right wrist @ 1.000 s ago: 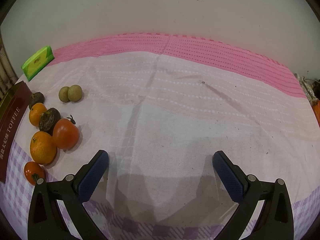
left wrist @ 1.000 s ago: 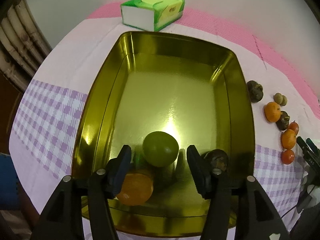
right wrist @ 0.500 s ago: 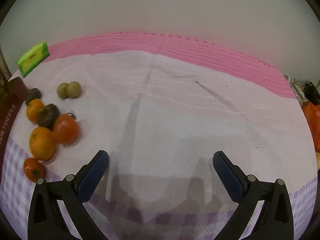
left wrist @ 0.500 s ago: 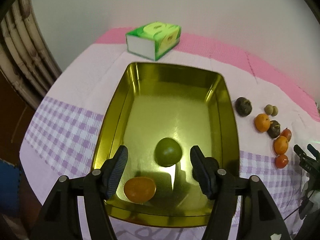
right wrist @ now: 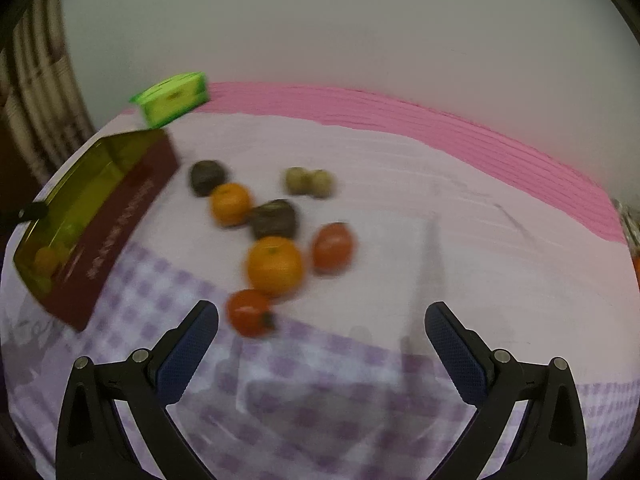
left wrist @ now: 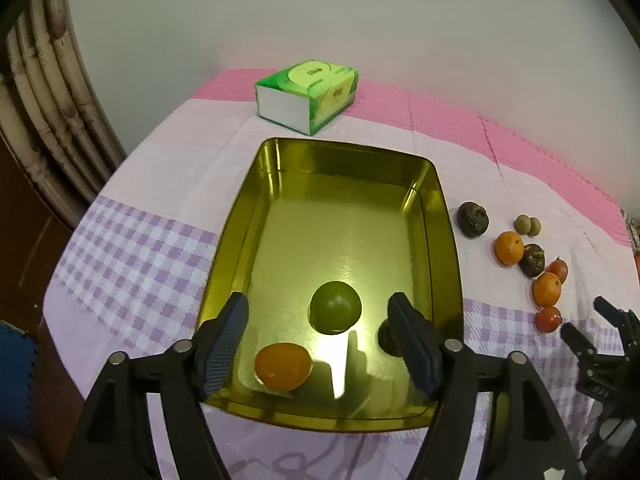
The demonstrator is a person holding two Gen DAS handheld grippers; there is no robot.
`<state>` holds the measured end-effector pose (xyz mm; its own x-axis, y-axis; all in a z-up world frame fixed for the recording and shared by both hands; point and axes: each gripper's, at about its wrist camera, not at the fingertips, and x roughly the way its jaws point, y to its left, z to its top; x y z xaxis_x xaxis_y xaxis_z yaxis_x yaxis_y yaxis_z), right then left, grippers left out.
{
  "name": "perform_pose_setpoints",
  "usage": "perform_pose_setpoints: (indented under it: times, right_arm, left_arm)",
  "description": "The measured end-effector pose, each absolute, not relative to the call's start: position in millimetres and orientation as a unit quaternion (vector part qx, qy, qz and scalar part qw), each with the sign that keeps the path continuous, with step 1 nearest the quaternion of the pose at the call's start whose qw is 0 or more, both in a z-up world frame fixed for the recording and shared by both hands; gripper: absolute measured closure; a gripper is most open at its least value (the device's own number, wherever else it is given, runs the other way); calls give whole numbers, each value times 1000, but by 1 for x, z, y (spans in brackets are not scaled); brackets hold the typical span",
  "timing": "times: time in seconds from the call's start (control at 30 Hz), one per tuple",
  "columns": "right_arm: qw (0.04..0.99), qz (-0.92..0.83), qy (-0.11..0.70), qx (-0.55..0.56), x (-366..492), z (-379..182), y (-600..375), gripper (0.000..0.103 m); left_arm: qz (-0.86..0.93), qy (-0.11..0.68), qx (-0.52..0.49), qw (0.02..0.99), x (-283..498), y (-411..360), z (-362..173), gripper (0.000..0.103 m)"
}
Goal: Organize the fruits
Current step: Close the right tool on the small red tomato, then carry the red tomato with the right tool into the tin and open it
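Observation:
A gold tin tray point(left wrist: 436, 208) holds a green fruit point(left wrist: 335, 307), an orange point(left wrist: 283, 366) and a dark fruit point(left wrist: 387, 337) partly hidden behind my left finger. My left gripper point(left wrist: 320, 344) is open and empty above the tray's near end. Right of the tray lie loose fruits: a dark one point(left wrist: 473, 219), oranges point(left wrist: 509, 247), small red ones point(left wrist: 548, 319). In the blurred right wrist view my right gripper point(right wrist: 322, 344) is open and empty, just short of a small red fruit point(right wrist: 249, 312) and an orange point(right wrist: 274, 265). The tray point(right wrist: 120, 216) is at left.
A green tissue box point(left wrist: 306, 96) stands behind the tray, also in the right wrist view point(right wrist: 172, 98). Two small brownish fruits point(right wrist: 309, 181) lie furthest back. The right gripper shows at the right edge of the left wrist view point(left wrist: 600, 332). The table edge is at left.
My left gripper has drawn back and up from the tray, leaving the green fruit there. My right gripper has swung left toward the loose fruits, which now sit centred before it.

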<state>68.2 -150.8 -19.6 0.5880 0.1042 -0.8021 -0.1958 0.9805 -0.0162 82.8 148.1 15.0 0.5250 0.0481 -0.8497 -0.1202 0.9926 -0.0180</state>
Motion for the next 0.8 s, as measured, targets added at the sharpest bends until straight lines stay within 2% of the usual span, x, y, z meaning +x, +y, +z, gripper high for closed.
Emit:
perform_pose_setpoints:
  times: [0.07,0.2,0.33,0.47,0.5,0.57,0.73,0.8]
  right_arm:
    - [885,94,453,-58,68,-23,-141,20]
    - [878,101,465,-56,66,-29,-134,24]
    - [871,107,477,-48,72,-36,-132,37]
    - [866,110,486,-41,77,-43,-131,44]
    - [865,112,488,-43,78,-44,-130,45]
    - [861,119,492,-41,81,-46,-128,57]
    - [858,128,496,-36,84,-50,-124,69]
    - [857,130,497,-37,84,-50,-123,71]
  left_arm:
    - [51,480,-32,875,79,148,19,28]
    - [50,480,-33,875,72,150,22,25]
    - [52,483,-37,873,67,153,23,21]
    - [59,481,-39,874,61,157,25,12]
    - [61,481,-41,873,59,158,25,12]
    - [63,482,-43,873,57,161,26,11]
    - [73,486,-48,870,54,167,26,9]
    - [77,486,-52,869,53,170,26,8]
